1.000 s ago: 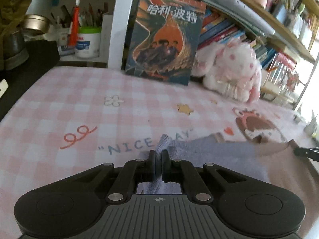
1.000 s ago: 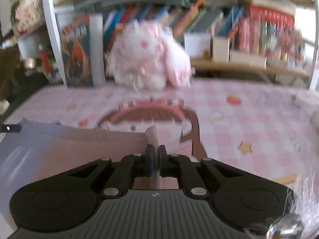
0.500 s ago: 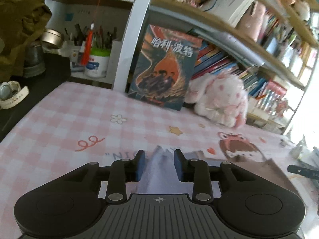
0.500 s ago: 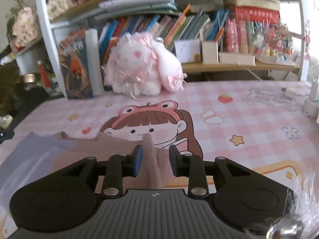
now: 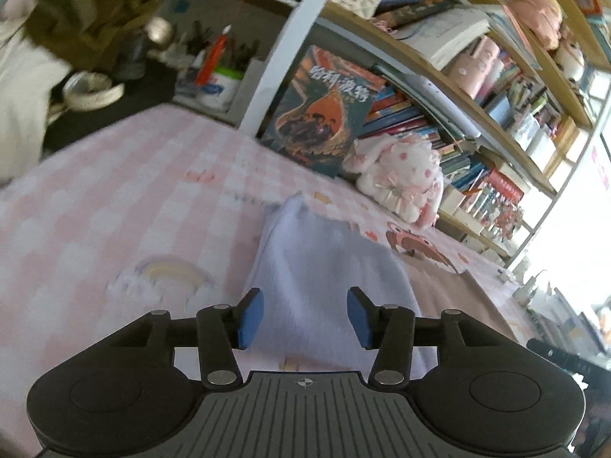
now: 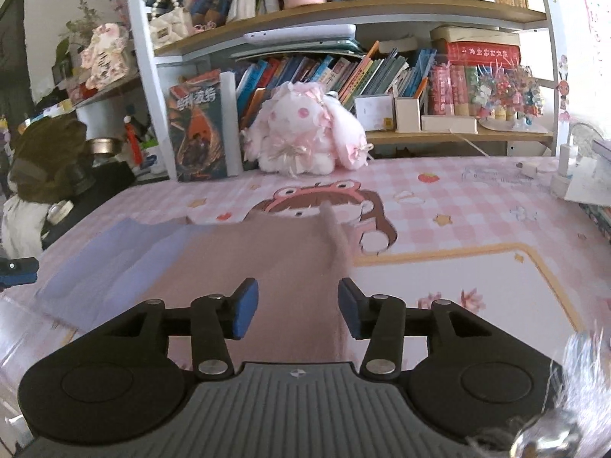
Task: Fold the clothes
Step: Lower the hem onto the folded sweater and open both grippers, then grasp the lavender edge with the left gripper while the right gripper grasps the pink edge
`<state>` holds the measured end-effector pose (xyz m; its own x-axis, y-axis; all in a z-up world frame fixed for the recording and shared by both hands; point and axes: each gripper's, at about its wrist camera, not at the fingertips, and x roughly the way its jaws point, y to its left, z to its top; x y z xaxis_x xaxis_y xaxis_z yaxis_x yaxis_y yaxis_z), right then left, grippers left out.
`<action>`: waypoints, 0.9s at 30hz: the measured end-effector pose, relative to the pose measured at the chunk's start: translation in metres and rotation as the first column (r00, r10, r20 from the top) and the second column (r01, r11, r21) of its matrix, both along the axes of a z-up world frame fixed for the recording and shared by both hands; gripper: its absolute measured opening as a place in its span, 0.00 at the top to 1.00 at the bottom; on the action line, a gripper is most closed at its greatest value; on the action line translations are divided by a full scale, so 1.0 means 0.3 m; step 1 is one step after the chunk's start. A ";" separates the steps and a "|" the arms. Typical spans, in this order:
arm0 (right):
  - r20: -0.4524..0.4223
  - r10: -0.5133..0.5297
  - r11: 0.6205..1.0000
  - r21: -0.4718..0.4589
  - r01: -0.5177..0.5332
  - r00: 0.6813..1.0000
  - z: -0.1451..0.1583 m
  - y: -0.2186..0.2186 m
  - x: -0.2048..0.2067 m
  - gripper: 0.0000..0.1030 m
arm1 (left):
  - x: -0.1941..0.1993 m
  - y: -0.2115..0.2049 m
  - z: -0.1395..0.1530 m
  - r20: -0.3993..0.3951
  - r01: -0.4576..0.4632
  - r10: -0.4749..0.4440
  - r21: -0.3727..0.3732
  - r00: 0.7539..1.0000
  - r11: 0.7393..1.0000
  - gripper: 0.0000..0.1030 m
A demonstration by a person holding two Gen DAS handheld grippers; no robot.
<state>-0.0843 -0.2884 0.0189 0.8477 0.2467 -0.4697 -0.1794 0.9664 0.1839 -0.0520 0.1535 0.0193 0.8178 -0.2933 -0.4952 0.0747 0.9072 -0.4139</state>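
A folded garment, lavender on its left part (image 5: 324,267) and dusty pink on its right part (image 6: 275,255), lies flat on the pink checked table mat (image 6: 458,274). My left gripper (image 5: 304,317) hangs open over the lavender end, its blue pads (image 5: 250,316) apart with nothing between them. My right gripper (image 6: 296,311) is open above the pink end, just short of a raised fold ridge (image 6: 336,236). The left gripper's tip (image 6: 17,269) shows at the left edge of the right wrist view. A dark bar (image 5: 565,355) at the right edge of the left wrist view is probably the right gripper.
A pink plush rabbit (image 6: 305,141) and a dark upright book (image 6: 198,133) stand at the mat's far edge under full bookshelves (image 6: 382,68). A dark olive bundle (image 6: 42,156) and a black surface sit at the far left. White chargers and boxes (image 6: 565,175) lie far right.
Both grippers were shut on raised corners of the garment; they opened, let go and pulled back. The cloth has dropped flat on the mat. The left view has tilted.
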 end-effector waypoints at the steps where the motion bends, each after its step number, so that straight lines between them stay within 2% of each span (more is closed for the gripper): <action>1: 0.000 -0.002 1.000 0.003 0.002 1.000 -0.005 0.003 -0.020 0.57 | -0.021 0.003 -0.006 -0.006 -0.006 0.006 -0.007 1.000 1.000 0.51; 6: -0.002 -0.027 0.999 0.032 0.027 1.000 -0.031 0.011 -0.098 0.55 | -0.123 0.016 -0.037 -0.036 -0.037 0.035 -0.040 0.999 0.998 0.50; 8: -0.004 -0.041 0.998 0.050 0.041 0.999 -0.046 0.010 -0.121 0.53 | -0.139 0.018 -0.037 -0.038 -0.051 0.049 -0.049 0.998 0.998 0.37; 15: -0.025 -0.061 0.993 0.098 0.063 0.998 -0.090 -0.001 -0.156 0.42 | -0.139 0.011 -0.046 -0.068 -0.103 0.098 -0.081 0.993 0.991 0.37; 18: -0.018 -0.058 0.993 0.101 0.059 0.998 -0.092 -0.006 -0.158 0.36 | -0.141 0.017 -0.064 -0.096 -0.111 0.098 -0.140 0.991 0.984 0.36; 21: -0.013 -0.055 0.993 0.104 0.056 0.998 -0.095 -0.012 -0.155 0.36 | -0.134 0.025 -0.082 -0.123 -0.113 0.089 -0.211 0.988 0.971 0.36; 24: -0.008 -0.059 0.991 0.122 0.060 0.998 -0.098 -0.031 -0.143 0.36 | -0.117 0.036 -0.110 -0.164 -0.130 0.084 -0.295 0.983 0.947 0.36; 27: -0.004 -0.066 0.987 0.146 0.066 0.998 -0.095 -0.051 -0.119 0.37 | -0.099 0.040 -0.129 -0.197 -0.159 0.095 -0.341 0.976 0.927 0.36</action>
